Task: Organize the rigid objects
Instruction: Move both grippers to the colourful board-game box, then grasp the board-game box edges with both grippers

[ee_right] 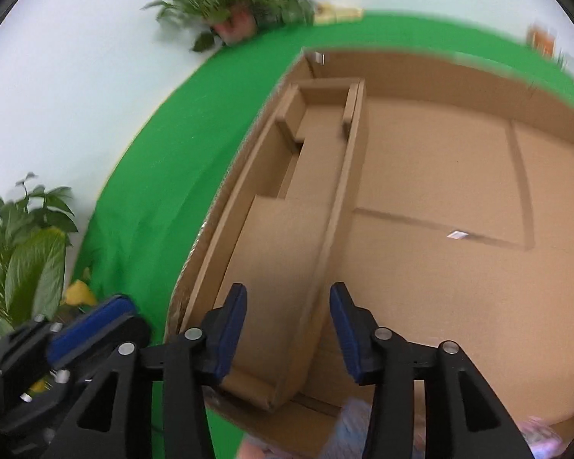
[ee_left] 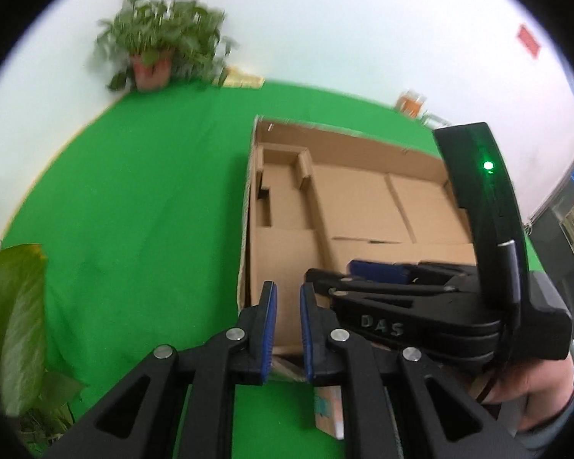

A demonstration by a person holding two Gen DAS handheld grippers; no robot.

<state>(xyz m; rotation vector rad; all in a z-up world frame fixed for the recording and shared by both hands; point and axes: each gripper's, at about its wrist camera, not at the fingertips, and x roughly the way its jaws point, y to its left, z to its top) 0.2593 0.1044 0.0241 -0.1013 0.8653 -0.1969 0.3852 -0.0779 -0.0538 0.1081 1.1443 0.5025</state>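
A large open cardboard box [ee_left: 344,138] [ee_right: 421,67] lies on the green cloth, with a narrow cardboard inset [ee_left: 283,199] [ee_right: 283,252] along its left side. My right gripper [ee_right: 289,331] hangs open over the near end of that inset, nothing between its blue pads. In the left wrist view it [ee_left: 333,277] reaches in from the right, held by a hand [ee_left: 532,386]. My left gripper [ee_left: 287,329] is shut and empty over the box's near left corner; the right wrist view shows it [ee_right: 92,325] at lower left. A small printed carton [ee_left: 327,409] lies just below it.
Green cloth [ee_left: 141,199] covers the table left of the box. A potted plant [ee_left: 153,49] stands at the back, big leaves [ee_left: 15,306] at the near left. Blurred blue [ee_right: 352,420] and pink [ee_right: 535,436] packets lie at the box's near edge. An orange item [ee_left: 411,104] sits at the back right.
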